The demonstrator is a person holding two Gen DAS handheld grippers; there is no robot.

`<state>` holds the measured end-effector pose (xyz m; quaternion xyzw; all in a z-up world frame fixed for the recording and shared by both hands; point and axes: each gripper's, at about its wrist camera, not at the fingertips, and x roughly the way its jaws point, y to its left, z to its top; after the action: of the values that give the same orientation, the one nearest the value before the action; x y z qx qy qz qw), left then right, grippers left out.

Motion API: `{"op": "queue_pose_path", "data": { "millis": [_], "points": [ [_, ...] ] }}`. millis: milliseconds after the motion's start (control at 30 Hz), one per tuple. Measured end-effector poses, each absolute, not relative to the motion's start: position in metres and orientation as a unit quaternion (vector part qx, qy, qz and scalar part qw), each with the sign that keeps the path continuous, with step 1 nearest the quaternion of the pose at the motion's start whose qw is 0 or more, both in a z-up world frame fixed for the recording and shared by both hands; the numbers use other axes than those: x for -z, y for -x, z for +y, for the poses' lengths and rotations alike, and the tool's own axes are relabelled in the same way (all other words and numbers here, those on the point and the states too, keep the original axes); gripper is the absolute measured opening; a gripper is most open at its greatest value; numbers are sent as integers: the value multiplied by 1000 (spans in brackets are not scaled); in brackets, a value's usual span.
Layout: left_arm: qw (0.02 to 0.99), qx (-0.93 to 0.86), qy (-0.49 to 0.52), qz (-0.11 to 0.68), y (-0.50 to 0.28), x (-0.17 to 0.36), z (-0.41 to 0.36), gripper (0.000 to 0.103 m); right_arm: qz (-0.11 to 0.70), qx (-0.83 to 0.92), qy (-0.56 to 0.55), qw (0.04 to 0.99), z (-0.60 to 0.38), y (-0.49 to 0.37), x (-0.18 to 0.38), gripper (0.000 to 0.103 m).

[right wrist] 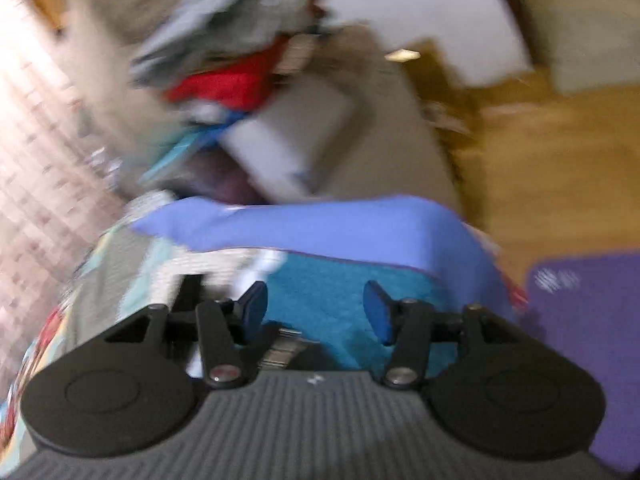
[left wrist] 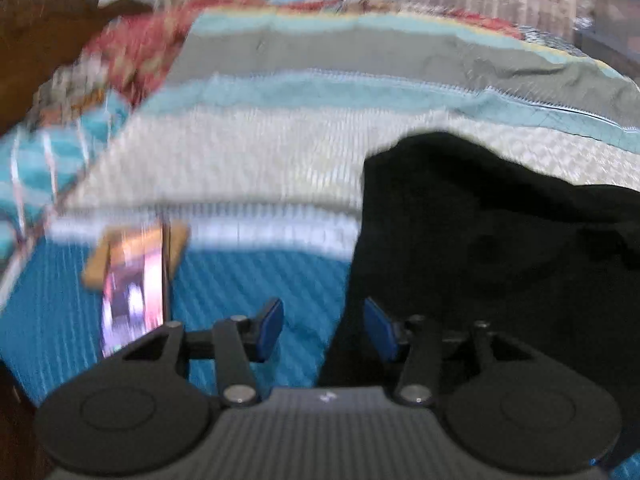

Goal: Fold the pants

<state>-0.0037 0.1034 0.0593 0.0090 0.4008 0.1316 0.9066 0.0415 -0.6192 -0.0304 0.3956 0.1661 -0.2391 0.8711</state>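
Observation:
The black pants (left wrist: 500,248) lie in a heap on the right part of the bed in the left wrist view. My left gripper (left wrist: 323,316) hovers at their left edge, open; the dark cloth's edge runs by the right blue pad (left wrist: 378,332) and nothing is pinched. In the blurred right wrist view my right gripper (right wrist: 315,296) stands open over the teal bedspread (right wrist: 344,288) with nothing between its pads. No pants show clearly in that view.
A lit phone on a wooden stand (left wrist: 136,280) stands left of the left gripper. Striped bedspread (left wrist: 320,92) and red patterned pillows (left wrist: 136,52) lie beyond. The right wrist view shows a lilac cloth (right wrist: 340,220), a clothes pile (right wrist: 232,52), a purple floor mat (right wrist: 588,340).

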Motion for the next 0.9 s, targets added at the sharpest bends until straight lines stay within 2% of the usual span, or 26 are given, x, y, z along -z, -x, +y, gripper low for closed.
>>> {"op": "queue_pose_path", "data": {
  "millis": [100,300,367,500,633,767,800,867,900],
  "points": [
    [918,-107,-96,370,-20,-77,81,46,183,182,-375,890,-605,-78,15,56],
    [921,-35,-218,320,-76,-93,49,54,219,133,-377,890,-575,-135,9,57],
    [916,-8,-239,322,-96,-87,44,57,231,129,-370,891,-570,-145,12,57],
    [895,41,-283,344,-130,-63,33,76,254,137,-359,888,-570,-155,16,58],
    [875,67,-308,368,-162,-33,24,79,262,152,-365,880,-567,-168,21,62],
    [867,80,-291,397,-183,-15,27,87,271,166,-387,866,-565,-188,22,67],
    [865,78,-281,407,-189,-12,28,86,272,171,-393,862,-560,-197,21,68],
    [866,64,-271,415,-195,-7,28,62,279,171,-399,857,-560,-211,23,68],
    [866,61,-267,417,-196,-6,27,36,288,169,-398,855,-559,-218,25,68]
  ]
}}
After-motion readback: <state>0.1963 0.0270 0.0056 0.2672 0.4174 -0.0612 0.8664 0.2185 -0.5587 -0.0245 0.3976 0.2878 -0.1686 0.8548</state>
